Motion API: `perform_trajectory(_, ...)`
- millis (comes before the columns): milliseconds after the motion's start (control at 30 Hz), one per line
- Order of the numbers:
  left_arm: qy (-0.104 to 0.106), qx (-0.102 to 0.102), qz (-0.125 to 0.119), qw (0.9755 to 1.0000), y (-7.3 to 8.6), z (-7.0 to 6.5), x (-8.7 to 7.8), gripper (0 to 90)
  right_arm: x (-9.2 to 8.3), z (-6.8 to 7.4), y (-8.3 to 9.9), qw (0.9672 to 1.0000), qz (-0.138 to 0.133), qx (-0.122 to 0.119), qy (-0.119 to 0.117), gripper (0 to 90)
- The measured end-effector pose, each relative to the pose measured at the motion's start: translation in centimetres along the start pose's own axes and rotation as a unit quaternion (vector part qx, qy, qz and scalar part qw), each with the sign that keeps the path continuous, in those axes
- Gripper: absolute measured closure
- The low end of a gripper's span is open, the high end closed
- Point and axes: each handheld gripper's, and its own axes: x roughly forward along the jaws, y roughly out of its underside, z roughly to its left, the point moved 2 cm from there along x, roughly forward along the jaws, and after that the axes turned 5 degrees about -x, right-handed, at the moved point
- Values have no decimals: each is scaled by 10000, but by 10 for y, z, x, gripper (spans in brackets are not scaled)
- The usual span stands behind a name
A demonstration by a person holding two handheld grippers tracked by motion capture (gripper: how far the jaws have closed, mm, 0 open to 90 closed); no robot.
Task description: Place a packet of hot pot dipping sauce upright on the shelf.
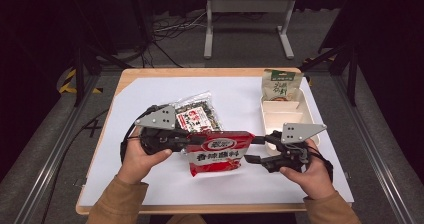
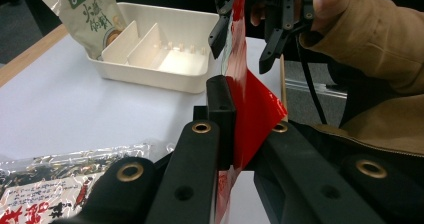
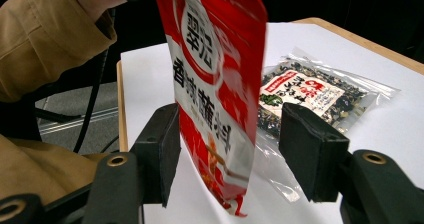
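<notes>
A red snack packet hangs just above the white sheet between my two grippers. My left gripper is shut on the packet's left edge; in the left gripper view the jaws pinch the red foil. My right gripper stands at the packet's right edge. In the right gripper view the packet hangs between my open jaws: the left pad is close to it and the right pad is clearly apart from it. The right gripper also shows in the left gripper view.
A clear bag of dark dried food lies flat behind the red packet. At the right stands a white divided tray, with a green and beige pouch upright in its far compartment. The wooden table edge frames the sheet.
</notes>
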Motion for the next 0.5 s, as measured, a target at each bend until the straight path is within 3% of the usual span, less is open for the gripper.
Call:
perform_trajectory(333,84,5,-163,9998,1,1,0,890,22,-3,-11,9988,441,-122,-165,477)
perform_trajectory(500,89,-9,-268,9996,2,0,-3,891,32,-5,-7,9988,398,-57,-278,512)
